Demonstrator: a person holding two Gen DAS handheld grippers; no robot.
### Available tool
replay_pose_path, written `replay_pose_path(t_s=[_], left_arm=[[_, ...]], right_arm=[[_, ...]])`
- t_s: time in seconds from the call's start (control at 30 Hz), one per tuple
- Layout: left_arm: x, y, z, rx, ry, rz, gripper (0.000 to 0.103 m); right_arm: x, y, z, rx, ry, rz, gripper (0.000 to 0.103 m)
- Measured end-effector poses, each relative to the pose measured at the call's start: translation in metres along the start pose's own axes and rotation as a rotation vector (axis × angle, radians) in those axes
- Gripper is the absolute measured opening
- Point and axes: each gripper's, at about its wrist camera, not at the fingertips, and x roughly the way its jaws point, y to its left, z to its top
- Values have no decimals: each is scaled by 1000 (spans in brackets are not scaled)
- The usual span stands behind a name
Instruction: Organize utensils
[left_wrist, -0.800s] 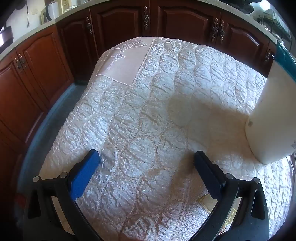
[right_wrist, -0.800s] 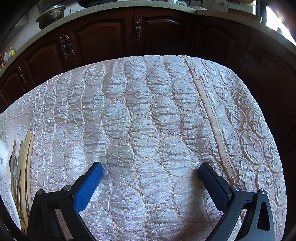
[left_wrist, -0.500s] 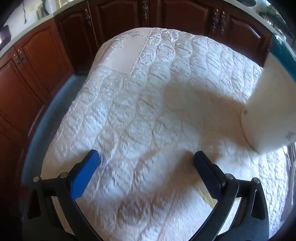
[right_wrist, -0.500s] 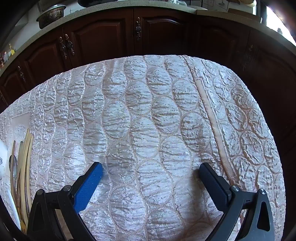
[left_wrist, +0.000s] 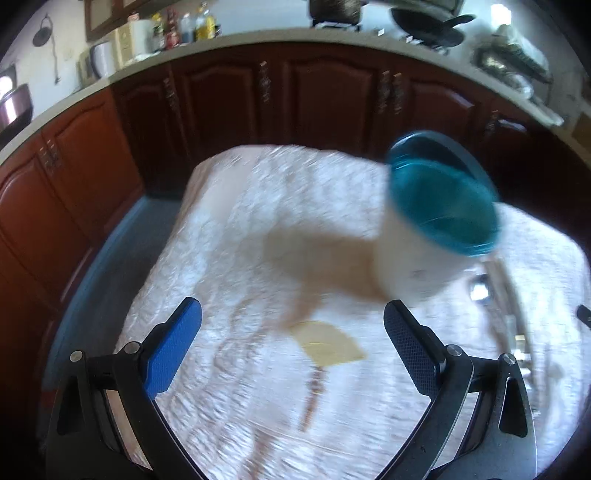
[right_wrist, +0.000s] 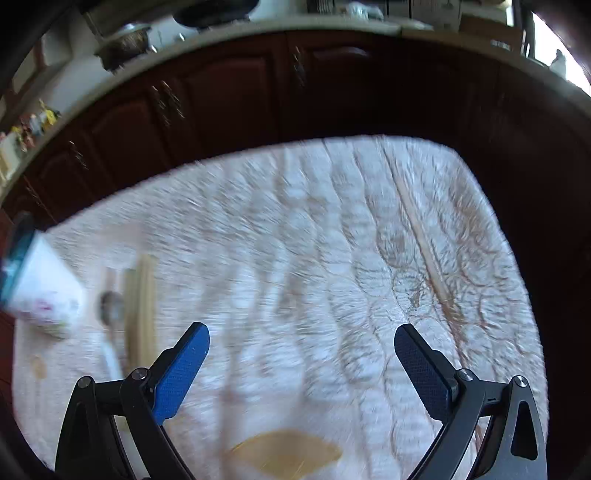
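A white cup with a teal inside (left_wrist: 436, 236) stands on the quilted white tablecloth (left_wrist: 236, 229), up and right of my left gripper (left_wrist: 293, 343), which is open and empty. A pale wooden spatula blade (left_wrist: 327, 345) lies between its fingers on the cloth. A metal spoon (left_wrist: 480, 290) and other utensils lie right of the cup. In the right wrist view the cup (right_wrist: 40, 288) is at far left, with the spoon (right_wrist: 110, 306) and wooden sticks (right_wrist: 142, 306) beside it. My right gripper (right_wrist: 301, 363) is open above bare cloth. A wooden spatula blade (right_wrist: 284, 456) shows at the bottom edge.
Dark wooden cabinets (left_wrist: 321, 96) under a counter with bottles and pans (left_wrist: 184, 26) ring the table. A grey floor strip (left_wrist: 122, 251) runs along the table's left edge. Both views are motion-blurred.
Both grippers have pulled back and up from the table, so more of it shows. The cup, spoon and a wooden spatula have come into view. Both stay open.
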Motion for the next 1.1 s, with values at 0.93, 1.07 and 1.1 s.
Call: replay_pose_path(t_s=[0.93,1.07,1.1], left_arm=[[-108,-118,16,132,-209,-116,100],[-108,-119,17,128,-212,-113,100],[-108,-119,17,126,-212,-112,100]], right_arm=[[-152,110,4,-185,-219,87,100],[-153,109,5,-177,-224,88,100],[-152,109,4,-180,-224,87,100]])
